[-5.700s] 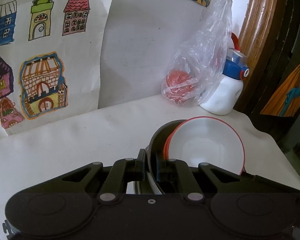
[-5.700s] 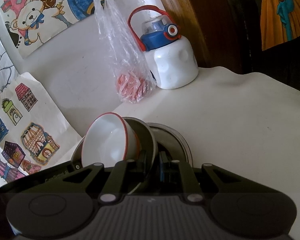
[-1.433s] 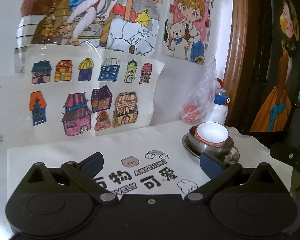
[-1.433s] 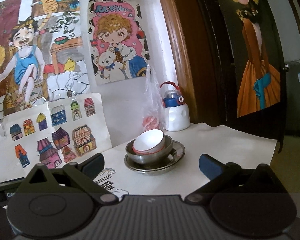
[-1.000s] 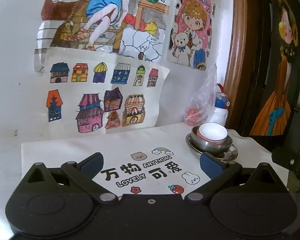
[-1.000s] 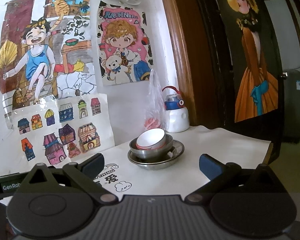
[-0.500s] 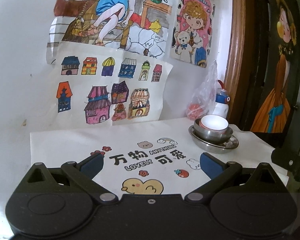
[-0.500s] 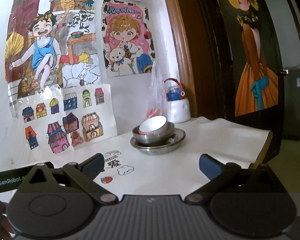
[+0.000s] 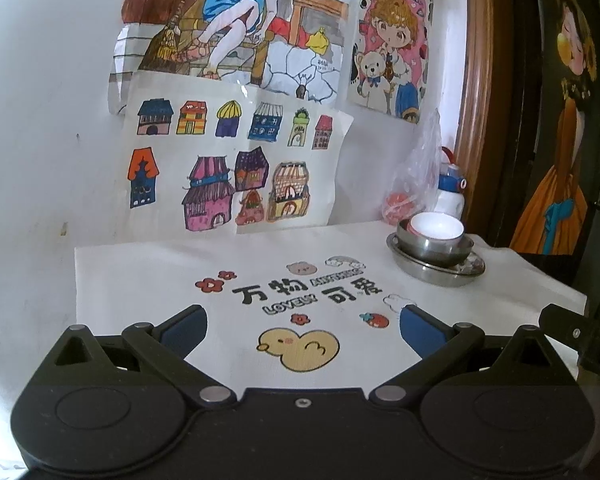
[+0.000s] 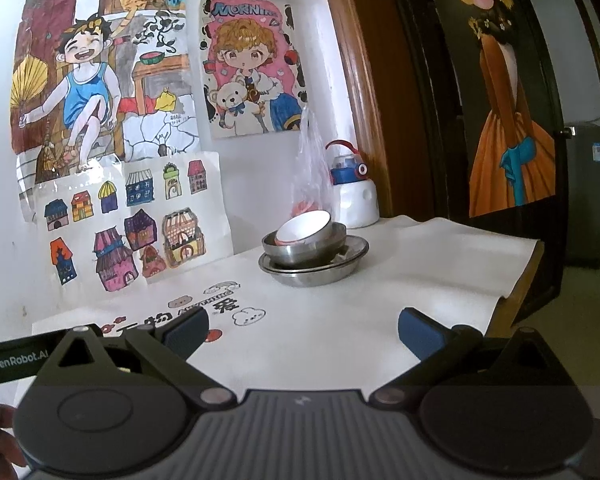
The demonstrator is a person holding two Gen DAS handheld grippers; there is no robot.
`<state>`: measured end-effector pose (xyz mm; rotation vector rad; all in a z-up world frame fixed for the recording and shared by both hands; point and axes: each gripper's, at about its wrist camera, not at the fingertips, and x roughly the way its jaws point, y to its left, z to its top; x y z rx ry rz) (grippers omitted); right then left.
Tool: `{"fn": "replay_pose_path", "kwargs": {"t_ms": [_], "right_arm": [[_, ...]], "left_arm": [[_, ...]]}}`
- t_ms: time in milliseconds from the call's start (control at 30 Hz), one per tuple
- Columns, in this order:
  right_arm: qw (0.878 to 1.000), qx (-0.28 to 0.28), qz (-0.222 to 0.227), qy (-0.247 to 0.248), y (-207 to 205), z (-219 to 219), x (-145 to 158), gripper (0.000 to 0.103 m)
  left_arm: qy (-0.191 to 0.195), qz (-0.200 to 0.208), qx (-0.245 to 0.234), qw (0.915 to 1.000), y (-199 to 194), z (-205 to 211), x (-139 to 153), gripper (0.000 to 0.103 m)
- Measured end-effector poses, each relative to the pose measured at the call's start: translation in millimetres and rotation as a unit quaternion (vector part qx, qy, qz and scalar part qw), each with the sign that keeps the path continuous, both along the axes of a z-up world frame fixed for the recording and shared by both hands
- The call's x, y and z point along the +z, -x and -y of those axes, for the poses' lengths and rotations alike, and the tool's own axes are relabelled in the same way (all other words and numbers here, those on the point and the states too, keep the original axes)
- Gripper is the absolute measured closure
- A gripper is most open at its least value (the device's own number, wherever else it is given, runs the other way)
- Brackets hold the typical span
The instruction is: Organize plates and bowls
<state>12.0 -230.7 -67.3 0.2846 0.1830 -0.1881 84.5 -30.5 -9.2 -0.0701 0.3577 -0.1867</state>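
Left wrist view: the left gripper (image 9: pixel 302 322) hangs with its jaws spread wide and empty above the printed tablecloth (image 9: pixel 148 280). Far right on the table, by the water bottle (image 9: pixel 451 196), sits the stack: a white bowl (image 9: pixel 436 227) with a red rim, nested in a steel bowl (image 9: pixel 434 245), on a steel plate (image 9: pixel 436 271). The right gripper (image 10: pixel 302 326) is likewise wide apart, holding nothing, well short of the stack. I judge the white bowl brittle and its glaze slick, the steel light, stiff and smooth; each is best pinched at its rim.
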Motion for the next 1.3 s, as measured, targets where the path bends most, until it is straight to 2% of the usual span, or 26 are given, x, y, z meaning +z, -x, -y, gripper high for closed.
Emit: {"fn": "replay_pose_path", "kwargs": {"t_ms": [533,633,833,1300], "right_arm": [[0.999,0.024,-0.029,0.004,-13,-14,-24,0.0],[0.999,0.019,-0.029,0.0,-15,-13,-25,0.0],[0.999,0.013,-0.031,-0.01,-16,-7,-27,0.0],[0.999,0.014,-0.036,-0.011,-16,-6,-29,0.0]], "left_arm": [[-0.008,-0.022,0.014,0.9996,-3,-3,-18,0.001],[0.0,-0.028,0.02,0.9994,-5,-7,-19,0.001],[-0.025,-0.034,0.029,0.9987,-5,-7,-20,0.001],[-0.041,-0.049,0.021,0.9977,-4,-7,-22,0.001]]}}
